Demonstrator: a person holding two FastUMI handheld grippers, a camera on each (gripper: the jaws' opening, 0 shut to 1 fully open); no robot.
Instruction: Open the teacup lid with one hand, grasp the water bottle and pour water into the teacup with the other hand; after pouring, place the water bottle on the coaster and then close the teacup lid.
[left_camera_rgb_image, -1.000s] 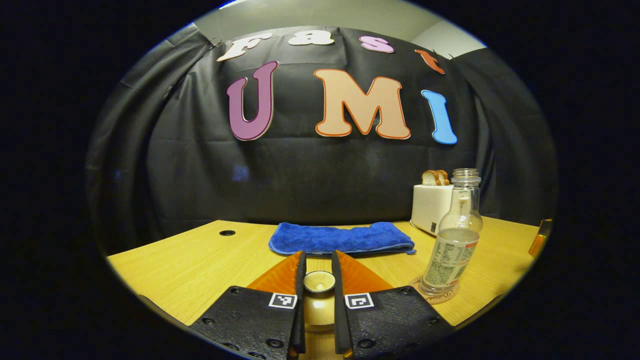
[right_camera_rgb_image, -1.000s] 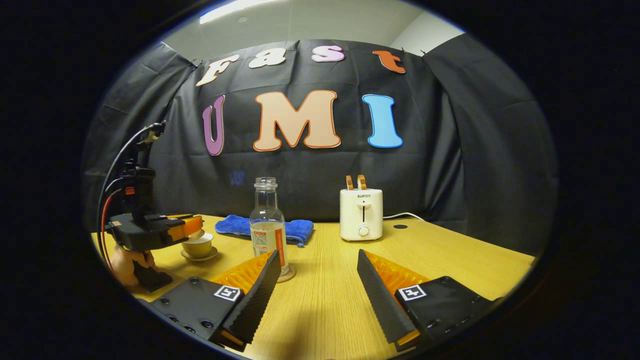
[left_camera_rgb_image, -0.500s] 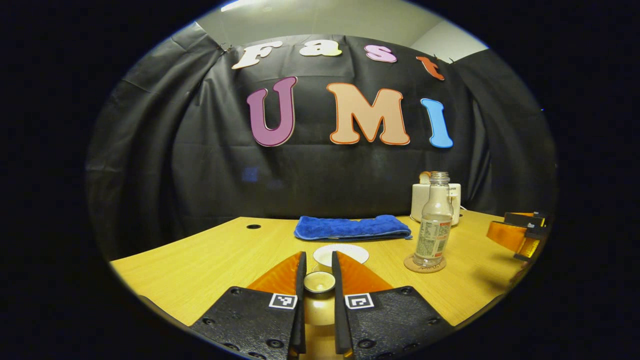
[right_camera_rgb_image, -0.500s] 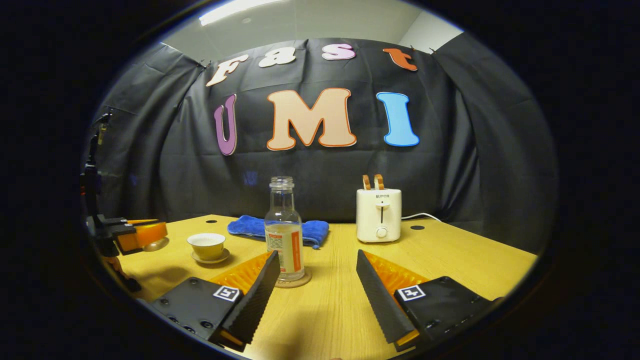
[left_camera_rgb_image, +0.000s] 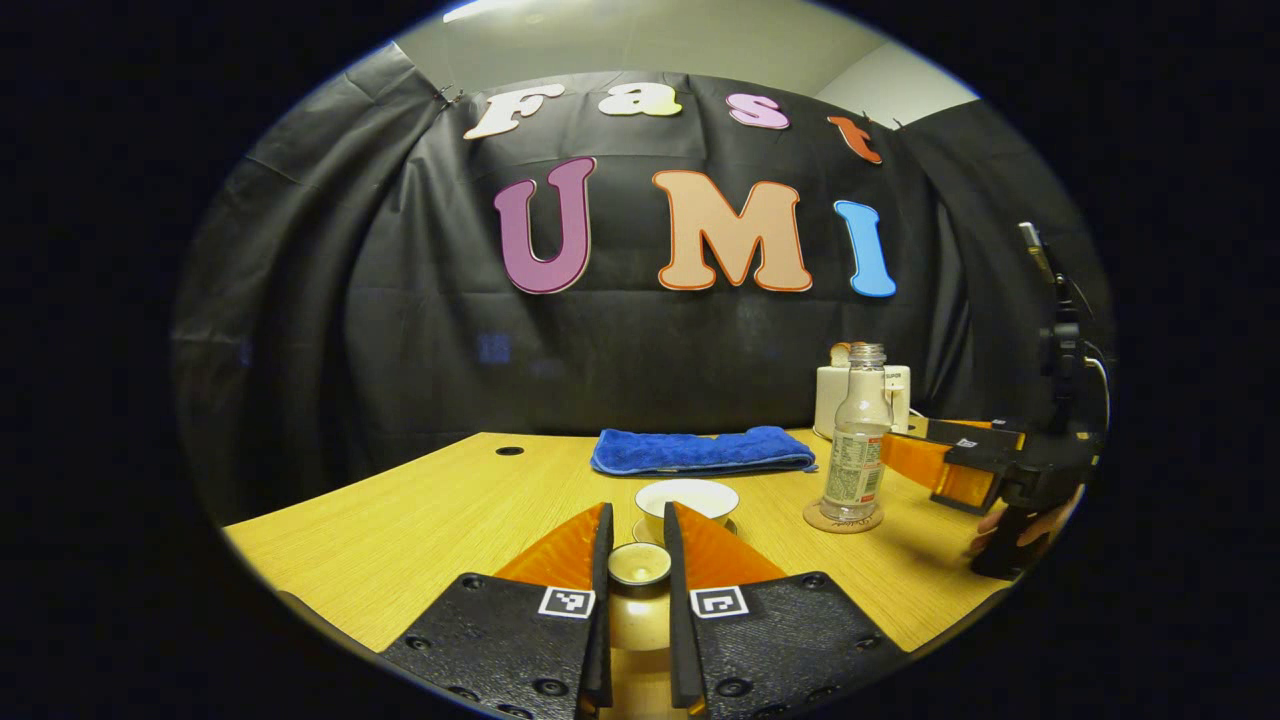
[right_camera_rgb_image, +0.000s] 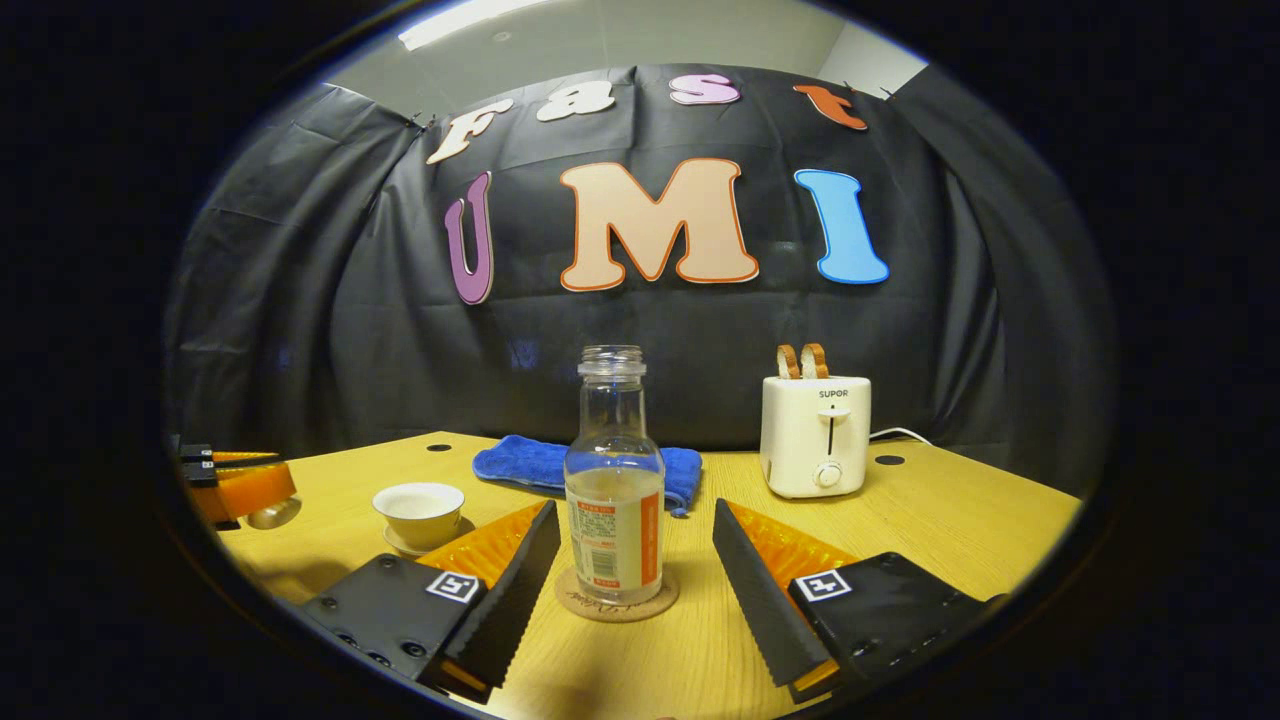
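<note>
My left gripper (left_camera_rgb_image: 637, 562) is shut on the knob of the pale teacup lid (left_camera_rgb_image: 638, 600), held above the table short of the cup. The open white teacup (left_camera_rgb_image: 686, 498) sits on its saucer just past my fingertips; in the right gripper view the teacup (right_camera_rgb_image: 418, 510) stands at the left. The clear, capless water bottle (right_camera_rgb_image: 613, 505), part full, stands upright on a round cork coaster (right_camera_rgb_image: 616, 598). My right gripper (right_camera_rgb_image: 632, 560) is open, its two fingers on either side of the bottle, apart from it. The left gripper (right_camera_rgb_image: 240, 490) with the lid shows at the far left.
A folded blue cloth (right_camera_rgb_image: 560, 464) lies behind the bottle by the wall. A white toaster (right_camera_rgb_image: 815, 435) with bread slices stands at the back right. The wooden table (right_camera_rgb_image: 940, 520) has cable holes near the back. A hand holds the right gripper (left_camera_rgb_image: 985, 465) in the left gripper view.
My left gripper lifted the lid off the teacup and drew back, leaving the cup open. My right gripper moved closer to the bottle, which now stands between its open fingers.
</note>
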